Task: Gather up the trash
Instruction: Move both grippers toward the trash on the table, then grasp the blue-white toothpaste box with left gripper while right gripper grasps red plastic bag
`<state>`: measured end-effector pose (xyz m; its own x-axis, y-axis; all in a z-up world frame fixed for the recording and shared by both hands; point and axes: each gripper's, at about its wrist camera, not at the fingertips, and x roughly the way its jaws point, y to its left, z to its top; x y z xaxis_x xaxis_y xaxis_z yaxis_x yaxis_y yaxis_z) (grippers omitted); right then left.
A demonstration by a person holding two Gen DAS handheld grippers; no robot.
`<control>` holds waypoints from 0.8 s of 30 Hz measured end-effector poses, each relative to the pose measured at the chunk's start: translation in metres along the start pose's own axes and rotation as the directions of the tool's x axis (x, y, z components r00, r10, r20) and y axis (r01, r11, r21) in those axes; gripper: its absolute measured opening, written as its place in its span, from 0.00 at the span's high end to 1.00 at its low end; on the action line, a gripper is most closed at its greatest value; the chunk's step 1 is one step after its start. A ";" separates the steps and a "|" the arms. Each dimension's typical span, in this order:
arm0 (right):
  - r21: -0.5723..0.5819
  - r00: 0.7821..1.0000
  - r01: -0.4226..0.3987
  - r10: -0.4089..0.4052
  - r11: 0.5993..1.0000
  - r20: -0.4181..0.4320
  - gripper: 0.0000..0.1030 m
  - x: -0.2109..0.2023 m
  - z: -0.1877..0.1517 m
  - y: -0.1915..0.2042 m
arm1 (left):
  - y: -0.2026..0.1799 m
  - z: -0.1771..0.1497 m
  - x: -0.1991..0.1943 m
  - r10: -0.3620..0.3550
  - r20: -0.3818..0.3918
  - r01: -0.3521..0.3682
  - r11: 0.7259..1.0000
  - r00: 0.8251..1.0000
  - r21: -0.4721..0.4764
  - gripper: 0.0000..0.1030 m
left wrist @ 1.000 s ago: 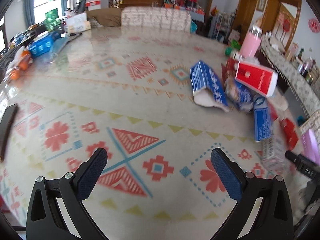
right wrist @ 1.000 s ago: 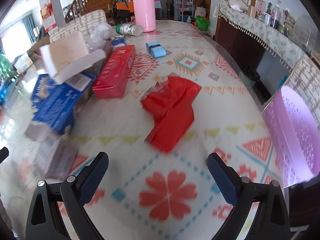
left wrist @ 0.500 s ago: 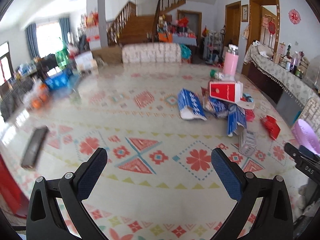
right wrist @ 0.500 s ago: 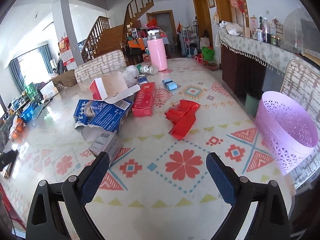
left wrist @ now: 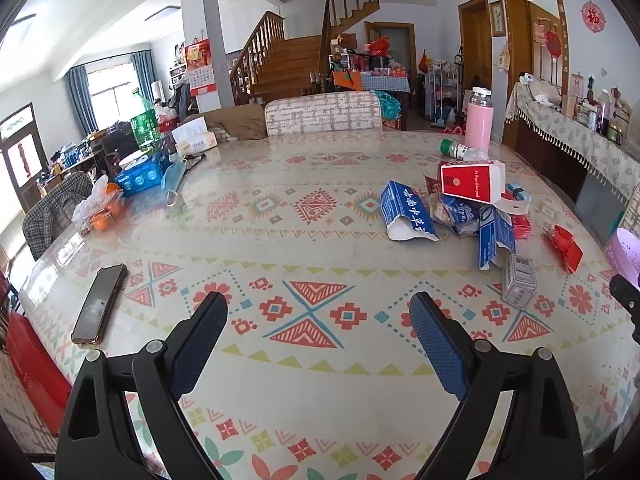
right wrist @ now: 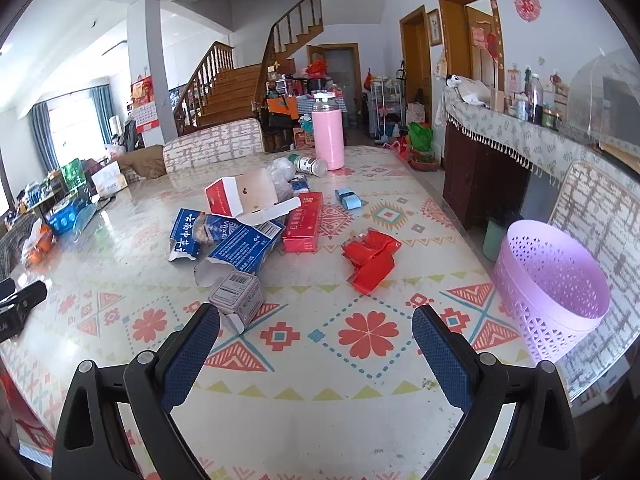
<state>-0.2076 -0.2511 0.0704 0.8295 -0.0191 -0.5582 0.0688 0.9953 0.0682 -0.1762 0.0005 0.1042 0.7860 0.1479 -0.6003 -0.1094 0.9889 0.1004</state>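
Both grippers are hanging over the big table [right wrist: 304, 432] with the flower cloth. The left gripper [left wrist: 318, 320] is closing a little, but its blue fingers are still far apart and nothing is sitting between them. The right gripper [right wrist: 316, 334] is spread wide and is holding nothing too.

The trash is lying in a pile on the table: blue boxes [right wrist: 240, 246], a red and white box [right wrist: 244, 196] on top, a long red box [right wrist: 304, 222], a small grey box [right wrist: 236, 296] and a crumpled red wrapper [right wrist: 370, 258]. A purple basket [right wrist: 560, 276] is waiting at the table's right edge. A phone [left wrist: 100, 304] is lying far to the left.
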 end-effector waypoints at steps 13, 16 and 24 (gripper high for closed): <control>0.013 0.999 0.017 -0.016 1.000 -0.049 0.04 0.031 0.023 -0.018 | 0.000 0.038 0.052 -0.143 -0.094 0.142 0.990 0.985 -0.021 0.11; 0.031 0.997 0.023 -0.021 0.999 -0.077 0.05 0.047 0.030 -0.031 | -0.012 0.052 0.081 -0.187 -0.142 0.185 0.982 0.972 -0.023 0.11; 0.075 0.985 0.047 -0.034 0.996 -0.168 0.09 0.097 0.040 -0.067 | -0.040 0.083 0.168 -0.319 -0.242 0.306 0.948 0.916 -0.093 0.11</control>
<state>-0.1092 -0.3237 0.0449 0.7218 -0.0369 -0.6911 0.1494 0.9834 0.1035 0.0105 -0.0157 0.0655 0.6080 -0.1770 -0.7739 0.0799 0.9835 -0.1621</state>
